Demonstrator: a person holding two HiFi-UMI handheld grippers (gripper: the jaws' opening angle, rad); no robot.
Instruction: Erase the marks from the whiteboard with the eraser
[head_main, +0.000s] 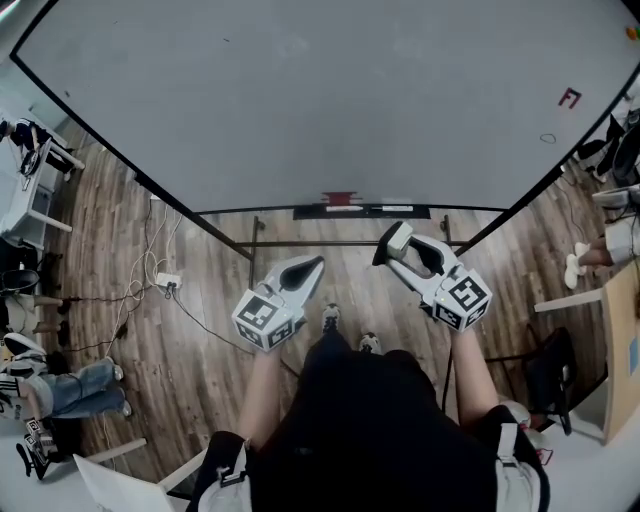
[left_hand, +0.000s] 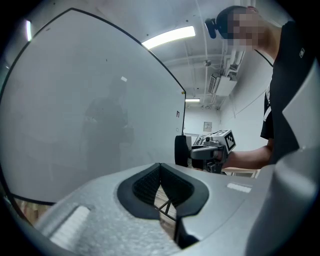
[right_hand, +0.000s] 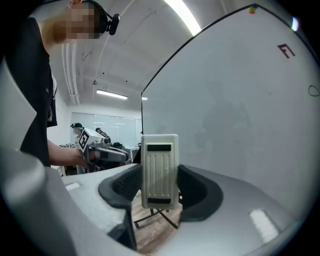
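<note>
A big whiteboard on a stand fills the top of the head view. A small red mark and a faint oval mark sit at its right side; the red mark and the oval also show in the right gripper view. My right gripper is shut on a cream ribbed eraser, held upright in front of the board and apart from it. My left gripper hangs lower left with its jaws closed and nothing between them.
The board's tray carries a red object and markers. Cables and a power strip lie on the wooden floor at left. Chairs, desks and seated people's legs border both sides. A dark chair stands at right.
</note>
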